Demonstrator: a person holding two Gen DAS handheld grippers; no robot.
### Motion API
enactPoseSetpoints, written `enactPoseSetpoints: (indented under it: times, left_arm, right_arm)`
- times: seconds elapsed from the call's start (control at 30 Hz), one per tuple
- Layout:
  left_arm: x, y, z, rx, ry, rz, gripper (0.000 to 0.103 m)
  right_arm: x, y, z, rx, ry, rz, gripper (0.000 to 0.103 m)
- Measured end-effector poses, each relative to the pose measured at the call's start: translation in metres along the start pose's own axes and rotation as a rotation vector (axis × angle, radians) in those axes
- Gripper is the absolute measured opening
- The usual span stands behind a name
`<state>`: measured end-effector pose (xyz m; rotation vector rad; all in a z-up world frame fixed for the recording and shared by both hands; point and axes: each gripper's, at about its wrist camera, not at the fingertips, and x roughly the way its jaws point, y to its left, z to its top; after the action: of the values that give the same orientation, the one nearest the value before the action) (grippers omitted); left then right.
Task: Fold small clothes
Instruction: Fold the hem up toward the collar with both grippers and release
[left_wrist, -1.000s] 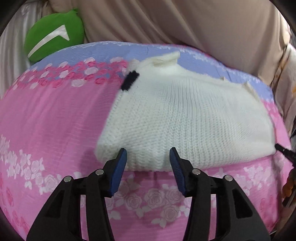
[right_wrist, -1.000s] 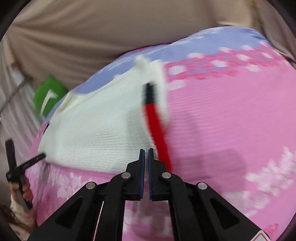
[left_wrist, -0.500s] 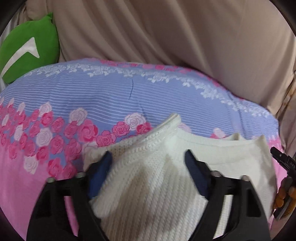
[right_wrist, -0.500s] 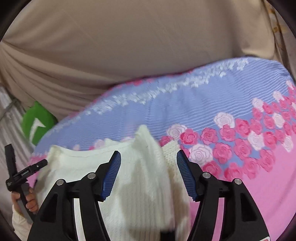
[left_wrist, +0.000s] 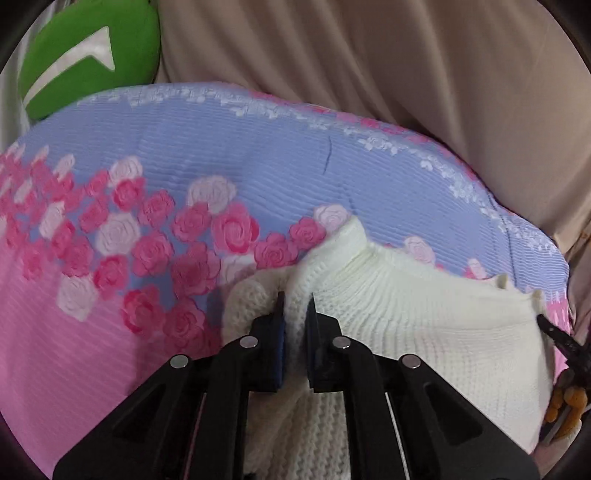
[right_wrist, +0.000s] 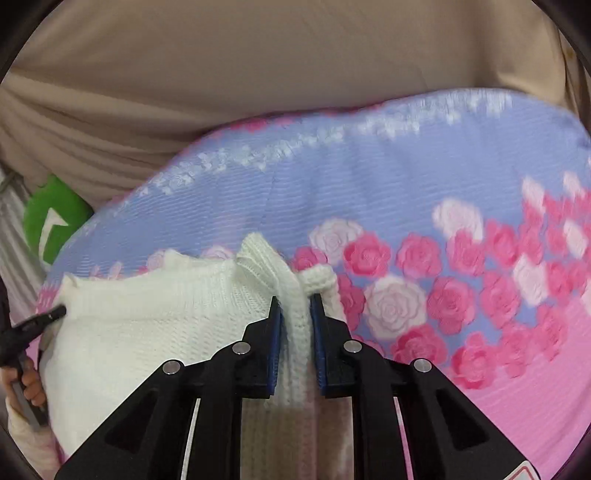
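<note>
Rose-print bed cover (left_wrist: 184, 155), beige curtain (left_wrist: 406, 66) behind. Left view: left tool (left_wrist: 295, 306) clamped on white sweater (left_wrist: 424, 314) edge lying on cover. Right view: right tool (right_wrist: 295, 306) pinching sweater's (right_wrist: 147, 325) bunched knit fold.

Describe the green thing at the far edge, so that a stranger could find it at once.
Start from the flowered pink-and-blue bedcover and follow its blue edge to the far left corner. There, against the beige curtain, sits a round green cushion. It alone is green, with a white arrow-like mark.
</note>
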<state>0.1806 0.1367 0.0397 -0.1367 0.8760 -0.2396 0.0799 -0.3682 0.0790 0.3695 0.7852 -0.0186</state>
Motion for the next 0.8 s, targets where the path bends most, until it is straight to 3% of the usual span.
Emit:
enactPoseSetpoints:
  times: [0.13, 0.17, 0.23, 0.3, 0.33, 0.43, 0.5, 0.6, 0.77, 0.8]
  left_arm:
    - [-0.029, -0.012, -0.004, 0.020, -0.053, 0.046, 0.012]
    - [-0.042, -0.015, -0.008, 0.026, -0.082, 0.067, 0.012]
    - [-0.078, -0.029, -0.022, 0.058, -0.167, 0.096, 0.021]
    - [-0.107, -0.047, -0.040, 0.095, -0.221, 0.061, 0.025]
    - [-0.116, -0.061, -0.052, 0.127, -0.222, 0.002, 0.025]
    - [-0.106, -0.095, -0.084, 0.219, -0.108, -0.132, 0.027]
    - [-0.084, -0.111, -0.109, 0.280, -0.028, -0.110, 0.027]
    - [-0.076, -0.096, -0.126, 0.271, 0.005, -0.094, 0.027]
    - [-0.098, -0.028, -0.132, 0.157, 0.005, -0.022, 0.025]
    - [-0.102, -0.014, -0.134, 0.131, 0.012, -0.048, 0.018]
  right_arm:
    - [-0.050, 0.026, -0.007, -0.041, -0.134, -0.110, 0.019]
    - [-0.062, 0.034, -0.012, -0.058, -0.173, -0.115, 0.022]
    - [-0.085, 0.061, -0.032, -0.111, -0.209, -0.042, 0.022]
    - [-0.085, 0.094, -0.053, -0.176, -0.147, 0.110, 0.022]
    - [-0.081, 0.110, -0.065, -0.205, -0.109, 0.175, 0.022]
    - [-0.059, 0.161, -0.111, -0.325, 0.039, 0.336, 0.022]
    - [-0.047, 0.181, -0.139, -0.406, 0.110, 0.358, 0.020]
    - [-0.046, 0.163, -0.154, -0.428, 0.127, 0.298, 0.011]
    - [-0.074, 0.053, -0.155, -0.192, 0.088, 0.153, 0.006]
    - [-0.084, 0.025, -0.157, -0.123, 0.075, 0.133, 0.000]
